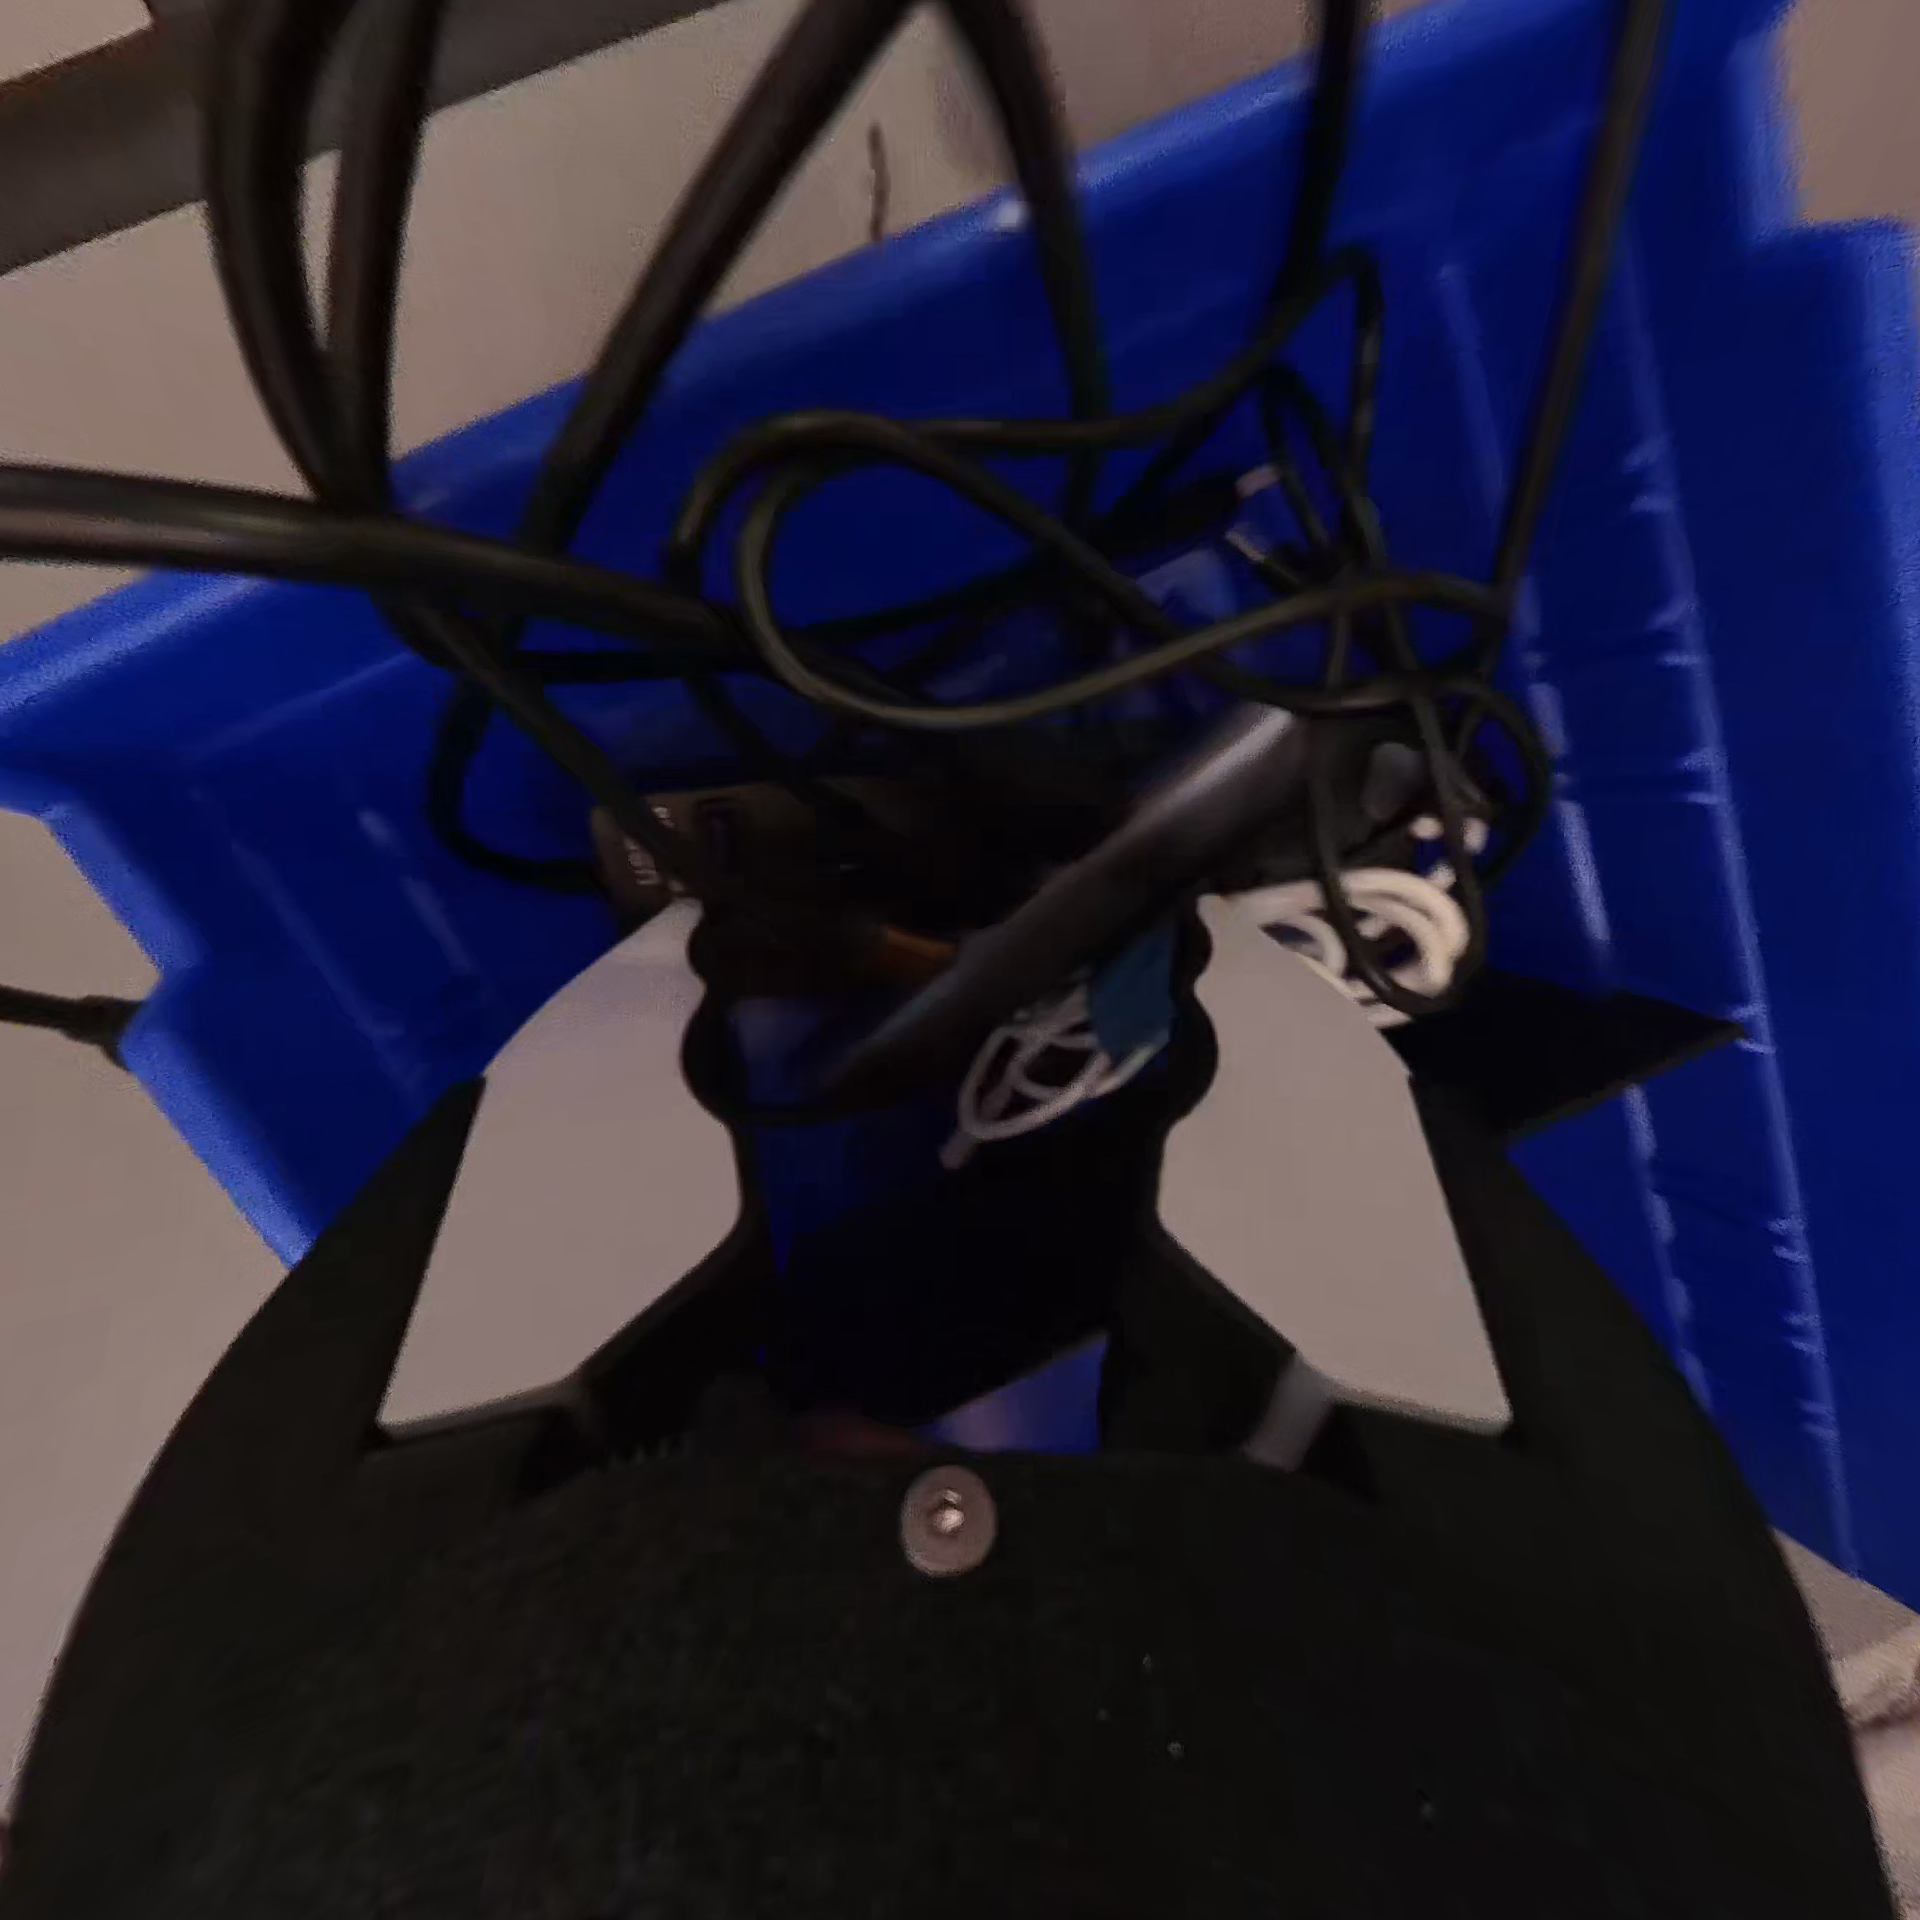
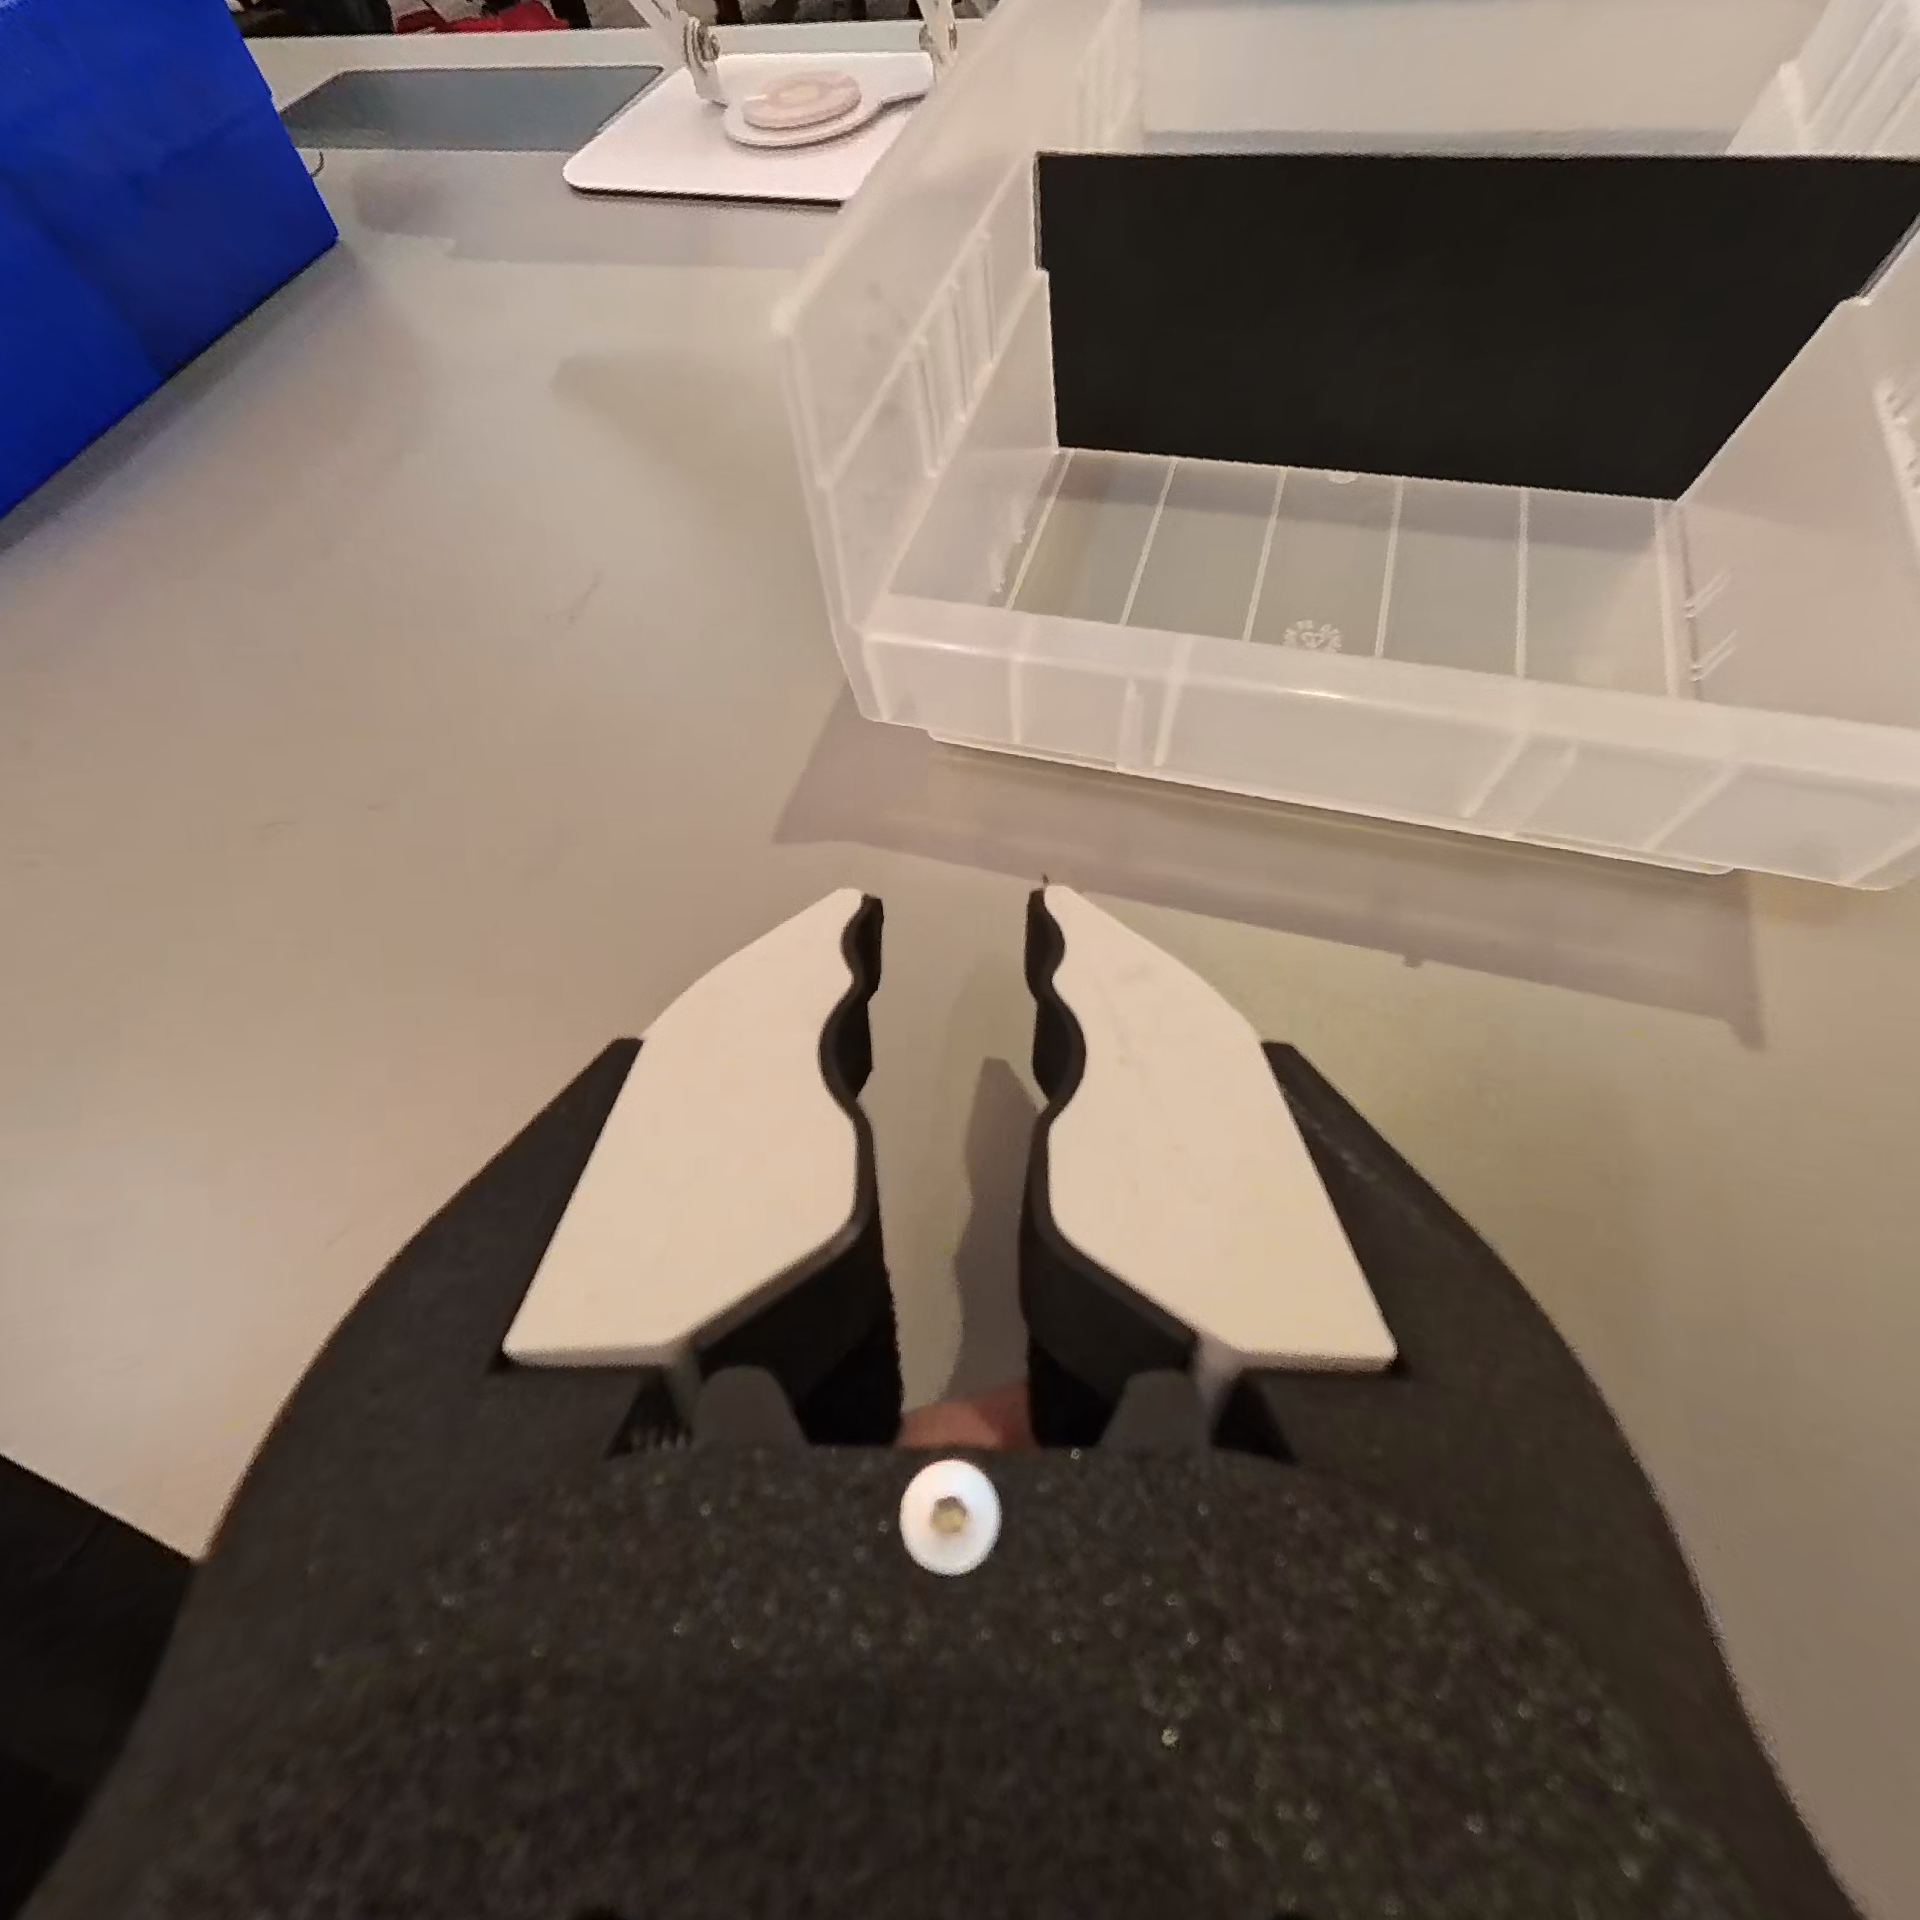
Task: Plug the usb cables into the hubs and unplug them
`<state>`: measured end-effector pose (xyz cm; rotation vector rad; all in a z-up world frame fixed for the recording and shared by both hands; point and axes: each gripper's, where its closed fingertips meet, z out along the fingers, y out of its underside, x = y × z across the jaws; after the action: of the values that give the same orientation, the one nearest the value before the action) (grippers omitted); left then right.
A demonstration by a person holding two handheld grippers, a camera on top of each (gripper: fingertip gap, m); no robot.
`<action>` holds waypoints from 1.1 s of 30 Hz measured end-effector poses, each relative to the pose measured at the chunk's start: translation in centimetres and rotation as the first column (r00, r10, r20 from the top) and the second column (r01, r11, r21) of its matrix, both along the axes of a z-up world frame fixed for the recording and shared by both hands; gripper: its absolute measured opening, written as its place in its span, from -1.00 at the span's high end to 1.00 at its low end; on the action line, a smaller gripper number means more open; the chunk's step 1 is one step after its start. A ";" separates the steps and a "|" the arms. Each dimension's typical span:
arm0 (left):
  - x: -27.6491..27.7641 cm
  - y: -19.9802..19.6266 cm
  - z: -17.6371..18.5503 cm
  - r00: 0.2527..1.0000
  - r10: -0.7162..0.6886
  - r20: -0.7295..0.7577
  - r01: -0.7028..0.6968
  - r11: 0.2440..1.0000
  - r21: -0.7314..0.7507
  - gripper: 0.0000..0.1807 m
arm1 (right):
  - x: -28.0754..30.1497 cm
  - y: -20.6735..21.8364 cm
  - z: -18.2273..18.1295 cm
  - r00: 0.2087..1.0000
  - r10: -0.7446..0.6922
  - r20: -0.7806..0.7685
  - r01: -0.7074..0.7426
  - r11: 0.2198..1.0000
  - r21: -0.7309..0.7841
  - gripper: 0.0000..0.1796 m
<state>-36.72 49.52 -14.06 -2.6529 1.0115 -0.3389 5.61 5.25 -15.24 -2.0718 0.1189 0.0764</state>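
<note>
In the left wrist view my left gripper is open wide and reaches down into a blue bin. The bin holds a tangle of black cables, a black hub, a dark slim hub and a coiled white cable. The hubs lie between and just beyond my fingertips; the view is blurred and I see no grip on them. In the right wrist view my right gripper is empty, its jaws a narrow gap apart, above the grey table.
A clear plastic bin with a black divider stands ahead and to the right of my right gripper. The blue bin shows at the far left. A white stand base sits at the table's back.
</note>
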 end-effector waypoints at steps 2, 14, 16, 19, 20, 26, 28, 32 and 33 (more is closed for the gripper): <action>0.4 0.4 -0.7 1.000 -0.007 0.024 0.008 0.999 -0.050 0.19 | 0.0 0.0 -0.1 1.000 0.003 -0.008 -0.003 1.000 -0.007 0.71; 1.2 -2.9 3.9 0.938 -0.336 0.083 0.319 0.933 0.168 0.90 | 0.0 0.1 -0.9 0.999 0.008 -0.046 -0.010 0.998 -0.055 0.71; 1.3 -3.1 6.1 0.937 -0.347 0.039 0.327 0.911 0.252 0.90 | 0.0 0.2 -0.9 0.998 0.008 -0.056 -0.011 0.998 -0.058 0.71; 2.0 -2.6 11.5 0.943 -0.332 -0.032 0.312 0.845 0.434 0.91 | 0.1 0.2 -0.9 0.998 0.002 -0.061 -0.006 0.998 -0.055 0.71; 2.5 -2.8 13.4 0.938 -0.343 -0.059 0.326 0.809 0.489 0.91 | 0.1 0.2 -0.9 0.998 0.003 -0.060 -0.006 0.998 -0.055 0.71; 7.5 -6.1 25.5 0.909 -0.349 -0.226 0.392 0.536 0.748 0.92 | 0.0 0.1 -0.6 0.999 0.003 -0.035 -0.004 0.999 -0.041 0.71; 9.9 -8.3 29.4 0.897 -0.358 -0.260 0.403 0.417 0.815 0.92 | 0.0 0.1 -0.3 1.000 0.004 -0.022 -0.005 1.000 -0.024 0.72; 14.4 -13.5 35.3 0.875 -0.396 -0.278 0.383 0.218 0.897 0.92 | -0.2 0.1 0.2 0.999 0.011 0.041 -0.012 1.000 0.008 0.72; 15.5 -14.7 35.8 0.863 -0.425 -0.273 0.384 0.201 0.901 0.93 | -0.3 0.1 0.2 0.999 0.016 0.051 -0.016 1.000 0.007 0.72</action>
<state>-21.20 34.77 21.77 -1.2381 1.3284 0.1328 5.33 5.40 -14.99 -2.0654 0.0706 0.0338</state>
